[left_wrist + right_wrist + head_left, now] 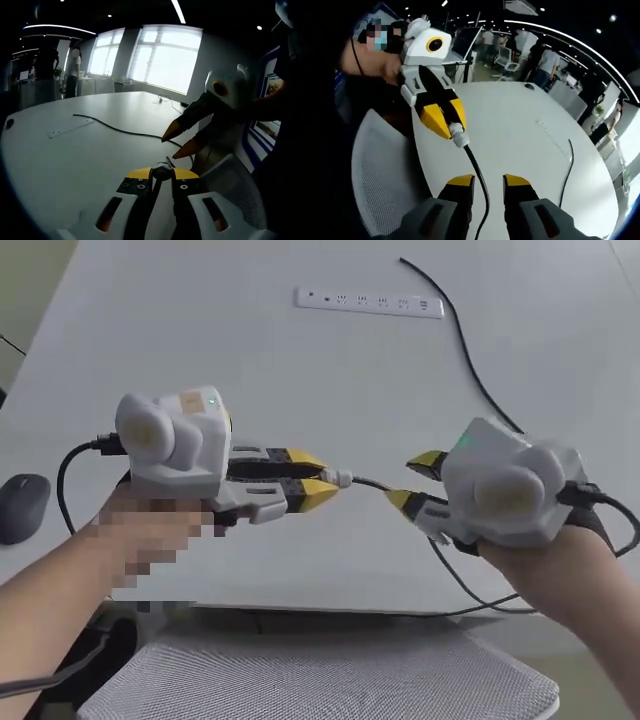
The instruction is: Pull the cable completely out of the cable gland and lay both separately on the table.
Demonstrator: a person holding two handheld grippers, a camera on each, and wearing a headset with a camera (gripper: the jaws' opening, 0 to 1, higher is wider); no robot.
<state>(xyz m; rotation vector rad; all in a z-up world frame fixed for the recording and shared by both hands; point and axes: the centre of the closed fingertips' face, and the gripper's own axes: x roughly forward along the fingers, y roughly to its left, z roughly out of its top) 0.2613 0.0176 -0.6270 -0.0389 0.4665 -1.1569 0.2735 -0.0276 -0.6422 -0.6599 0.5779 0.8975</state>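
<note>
The left tool (322, 476) pinches the cable gland (340, 478) at its tips, held in the air above the tabletop (300, 370). The black cable (372, 483) runs out of the gland and passes between the spread jaws of the right tool (412, 478).

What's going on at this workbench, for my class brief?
A person holds two grippers above a white table. The left gripper is shut on the white cable gland, and the black cable runs out of it. The right gripper is open, its jaws either side of the cable, not yet closed on it.
</note>
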